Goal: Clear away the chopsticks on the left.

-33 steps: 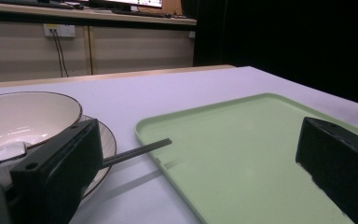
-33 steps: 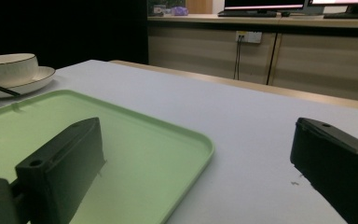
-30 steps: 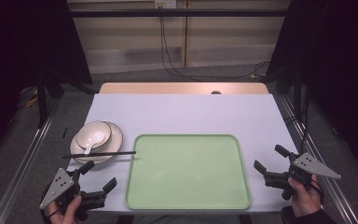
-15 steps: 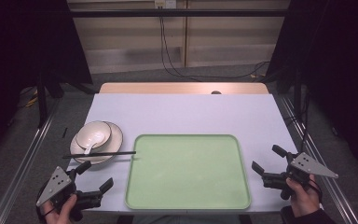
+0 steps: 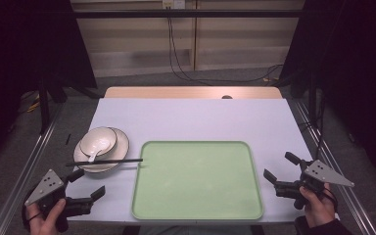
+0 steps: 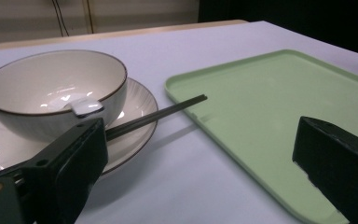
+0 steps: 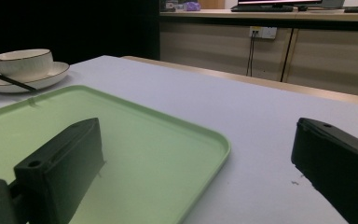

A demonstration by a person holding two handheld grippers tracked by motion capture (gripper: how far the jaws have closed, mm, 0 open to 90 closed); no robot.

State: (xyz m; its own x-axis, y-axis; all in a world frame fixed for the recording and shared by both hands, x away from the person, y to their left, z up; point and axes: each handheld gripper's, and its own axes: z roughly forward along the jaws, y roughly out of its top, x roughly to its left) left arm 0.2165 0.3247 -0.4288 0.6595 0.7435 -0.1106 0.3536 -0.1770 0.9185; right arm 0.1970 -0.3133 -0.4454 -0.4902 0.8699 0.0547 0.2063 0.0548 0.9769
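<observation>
Two grippers hover wide open and empty at the table's near edge. Left gripper point(image 5: 88, 188) sits nearest the chopsticks point(image 5: 105, 161), which bridge the plate point(image 5: 121, 147) and tray point(image 5: 198, 215) rim near the left edge. Recommended: approach low, straddle the sticks mid-length, avoid the bowl point(image 5: 98, 140). Right gripper point(image 5: 281, 169) idle.

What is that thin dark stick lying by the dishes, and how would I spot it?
Start at the big green tray, then look off its left edge to the white plate with the bowl on it. The black chopsticks lie across the plate's near rim, tip reaching the tray: the long, thin, dark thing among pale round dishes.
</observation>
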